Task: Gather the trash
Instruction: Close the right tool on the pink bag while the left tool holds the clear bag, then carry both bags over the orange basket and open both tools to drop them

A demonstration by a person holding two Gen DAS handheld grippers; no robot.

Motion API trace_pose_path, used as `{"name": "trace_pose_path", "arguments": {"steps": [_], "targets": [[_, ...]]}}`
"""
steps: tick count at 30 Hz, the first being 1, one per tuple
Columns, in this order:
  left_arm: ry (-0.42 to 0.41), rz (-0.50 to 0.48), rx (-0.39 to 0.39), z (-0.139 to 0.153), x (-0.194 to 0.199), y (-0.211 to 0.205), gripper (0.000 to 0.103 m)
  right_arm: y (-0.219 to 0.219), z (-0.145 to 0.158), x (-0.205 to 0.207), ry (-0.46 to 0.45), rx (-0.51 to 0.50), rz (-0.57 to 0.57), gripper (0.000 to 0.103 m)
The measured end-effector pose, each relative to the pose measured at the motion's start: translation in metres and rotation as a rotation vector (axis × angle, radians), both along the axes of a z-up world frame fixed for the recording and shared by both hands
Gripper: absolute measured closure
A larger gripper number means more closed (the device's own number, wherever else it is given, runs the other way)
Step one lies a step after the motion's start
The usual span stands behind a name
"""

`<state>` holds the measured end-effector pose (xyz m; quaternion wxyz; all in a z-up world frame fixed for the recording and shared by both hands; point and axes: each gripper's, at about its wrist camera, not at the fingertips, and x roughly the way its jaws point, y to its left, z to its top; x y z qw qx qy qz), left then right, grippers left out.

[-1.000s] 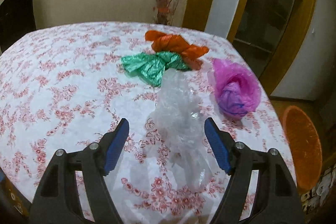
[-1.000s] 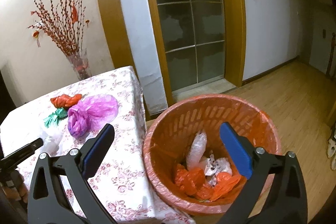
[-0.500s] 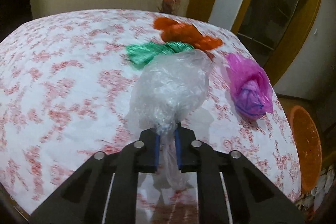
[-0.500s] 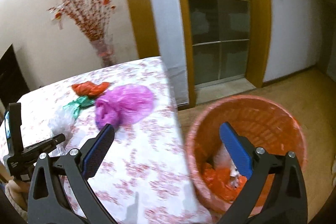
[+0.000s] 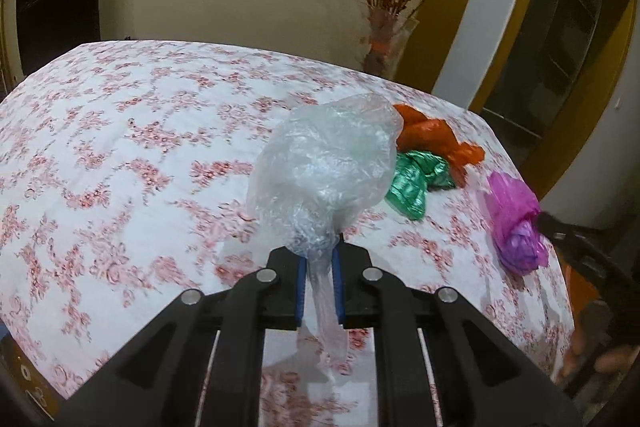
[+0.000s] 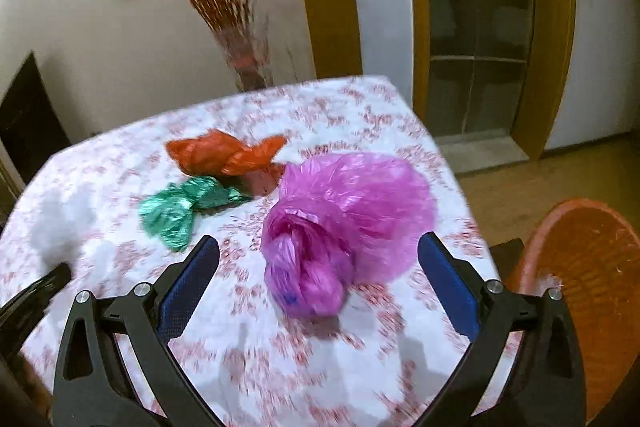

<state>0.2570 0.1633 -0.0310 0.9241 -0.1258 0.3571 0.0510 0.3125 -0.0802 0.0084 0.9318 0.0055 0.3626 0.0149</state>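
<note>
My left gripper [image 5: 319, 269] is shut on the neck of a clear plastic bag [image 5: 324, 171] and holds it above the floral tablecloth [image 5: 120, 155]. My right gripper [image 6: 318, 287] is open, its jaws on either side of a pink plastic bag [image 6: 344, 219] that lies on the table; the bag also shows in the left wrist view [image 5: 516, 223]. An orange bag [image 6: 224, 155] and a green bag [image 6: 180, 207] lie behind it, and both show in the left wrist view: orange [image 5: 436, 139], green [image 5: 416, 183]. The orange trash basket [image 6: 588, 283] stands off the table's right edge.
A glass vase of red twigs [image 6: 240, 59] stands behind the table's far edge, also in the left wrist view [image 5: 384, 43]. A wood-framed glass door [image 6: 480, 27] is at the right. The clear bag shows as a white blur at the right wrist view's left [image 6: 60, 223].
My left gripper closed on the clear bag and lifted it off the table. My right gripper swung from over the basket to the table and now straddles the pink bag.
</note>
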Motion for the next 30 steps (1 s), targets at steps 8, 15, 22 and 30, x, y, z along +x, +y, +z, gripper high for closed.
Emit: {"name": "trace_pose_path", "arguments": {"steps": [8, 15, 22, 30], "targets": [[0.013, -0.011, -0.016, -0.005, 0.002, 0.005, 0.091, -0.004, -0.026, 0.012, 0.125, 0.011, -0.008, 0.058], [-0.002, -0.048, -0.028, 0.003, -0.005, -0.012, 0.091, -0.026, 0.013, -0.034, 0.015, 0.053, 0.012, 0.058], [-0.030, -0.115, -0.021, 0.019, -0.014, -0.045, 0.091, -0.052, 0.050, -0.076, -0.103, 0.043, 0.007, 0.058], [-0.054, -0.218, -0.019, 0.037, -0.027, -0.092, 0.091, -0.086, 0.078, -0.117, -0.216, 0.038, -0.055, 0.058]]}}
